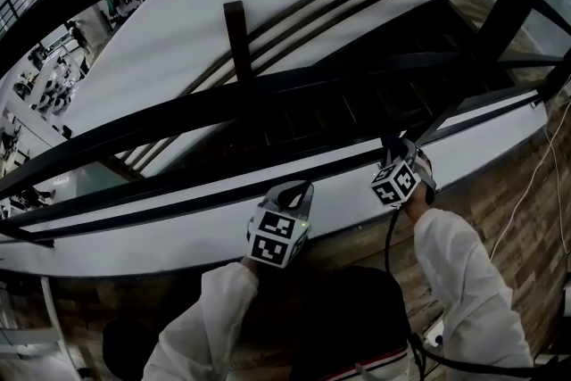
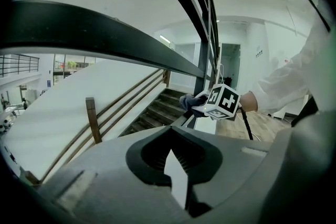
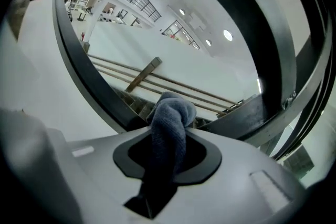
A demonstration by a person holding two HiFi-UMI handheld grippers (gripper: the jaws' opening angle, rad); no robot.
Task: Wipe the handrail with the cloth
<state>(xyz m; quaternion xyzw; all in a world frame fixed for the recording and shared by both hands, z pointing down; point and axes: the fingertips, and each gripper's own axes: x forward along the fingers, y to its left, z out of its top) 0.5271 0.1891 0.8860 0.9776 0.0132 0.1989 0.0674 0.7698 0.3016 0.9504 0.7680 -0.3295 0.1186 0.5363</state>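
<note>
Handrail [image 1: 161, 122] arced across the stairwell. Right hand-held gripper [image 1: 393, 147], clenched on the bunched cloth [image 3: 170, 113], held it against a lower bar. Left hand-held gripper [image 1: 293, 190] was closed and empty, nearby. Likely risk: wiping drag could pull the cloth from the jaws and drop it into the stairwell.

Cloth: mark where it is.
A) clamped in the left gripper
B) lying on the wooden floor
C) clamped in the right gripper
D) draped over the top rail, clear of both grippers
C: the right gripper view shows the blue-grey cloth pinched between the jaws of the right gripper, while the left gripper has nothing between its jaws.
</note>
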